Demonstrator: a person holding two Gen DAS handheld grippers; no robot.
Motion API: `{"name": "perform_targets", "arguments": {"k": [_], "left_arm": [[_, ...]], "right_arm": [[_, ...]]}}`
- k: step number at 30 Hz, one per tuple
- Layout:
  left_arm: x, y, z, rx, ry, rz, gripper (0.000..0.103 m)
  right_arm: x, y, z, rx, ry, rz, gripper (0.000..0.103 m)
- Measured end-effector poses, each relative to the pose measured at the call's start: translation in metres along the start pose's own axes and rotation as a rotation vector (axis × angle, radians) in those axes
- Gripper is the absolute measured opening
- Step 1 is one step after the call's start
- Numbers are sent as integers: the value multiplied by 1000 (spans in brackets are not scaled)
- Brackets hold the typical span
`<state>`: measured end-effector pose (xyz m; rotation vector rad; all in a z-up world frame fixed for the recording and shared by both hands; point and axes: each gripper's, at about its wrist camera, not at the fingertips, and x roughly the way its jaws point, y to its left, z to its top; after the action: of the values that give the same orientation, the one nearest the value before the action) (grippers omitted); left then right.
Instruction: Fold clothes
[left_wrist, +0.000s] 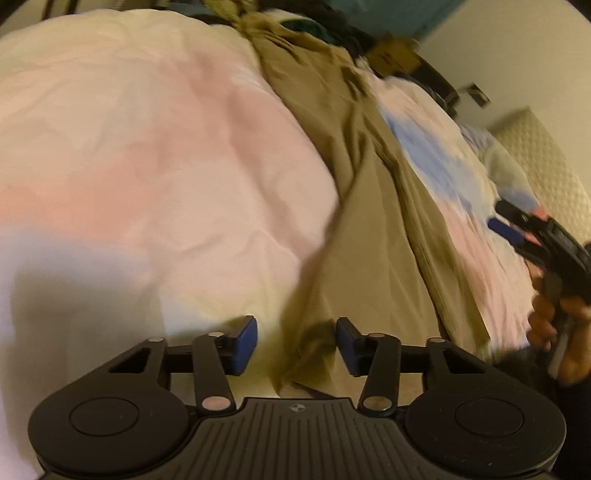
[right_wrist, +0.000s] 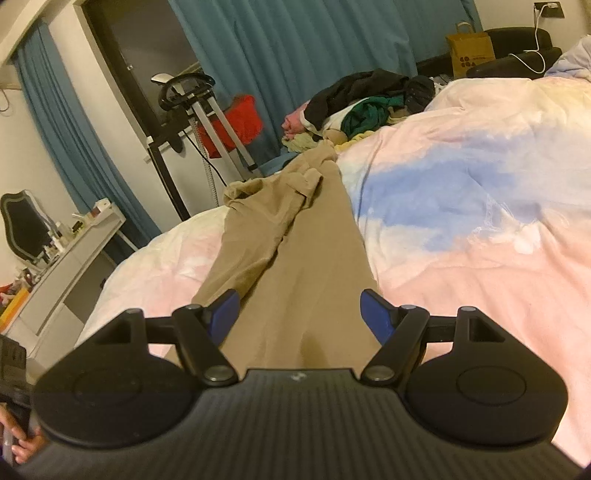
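Note:
A pair of tan trousers lies stretched lengthwise on a pink, white and blue duvet, waistband at the far end. My right gripper is open above the near end of the trousers, its blue pads straddling the cloth. In the left wrist view the trousers run up the frame. My left gripper is open, its pads on either side of the near trouser end. The right gripper also shows at the right edge there, open.
A pile of dark, green and yellow clothes lies at the far end of the bed. A white dresser, an exercise machine, a red item and teal curtains stand beyond. A paper bag stands at the back right.

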<state>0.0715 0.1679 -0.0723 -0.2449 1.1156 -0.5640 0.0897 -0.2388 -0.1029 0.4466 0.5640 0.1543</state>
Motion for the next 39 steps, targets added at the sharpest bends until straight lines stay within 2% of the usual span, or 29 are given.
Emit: {"name": "perform_targets", "arguments": {"k": [2, 3, 4, 5, 6, 9, 12, 28, 35, 36, 37, 39], "left_arm": [[1, -7, -2, 36, 19, 2, 35], [1, -12, -2, 57, 27, 15, 23], [1, -17, -2, 79, 34, 29, 16], [1, -22, -3, 101, 41, 42, 15], [1, -27, -3, 123, 49, 56, 8], [-6, -63, -6, 249, 37, 161, 5], [-16, -117, -13, 405, -10, 231, 4], [37, -251, -65, 567, -74, 268, 3], [72, -234, -61, 425, -4, 198, 4], [77, -231, -60, 404, 6, 188, 7], [82, -228, -59, 384, 16, 178, 19], [92, -223, -58, 342, 36, 157, 31]], "right_arm": [[2, -2, 0, 13, 10, 0, 74], [2, -2, 0, 19, 14, 1, 74], [3, -3, 0, 24, 17, 4, 74], [3, -3, 1, 24, 19, 5, 74], [2, -3, 1, 17, 18, 0, 74], [-1, -3, 3, -4, 11, -27, 74], [-6, -7, 6, -2, 3, -62, 74], [-15, -31, 13, 98, -3, -63, 74], [-14, -32, 12, 94, 7, -59, 74], [-13, -32, 11, 91, 10, -57, 74], [-13, -31, 11, 87, 12, -56, 74], [-13, -31, 10, 81, 17, -54, 74]]}}
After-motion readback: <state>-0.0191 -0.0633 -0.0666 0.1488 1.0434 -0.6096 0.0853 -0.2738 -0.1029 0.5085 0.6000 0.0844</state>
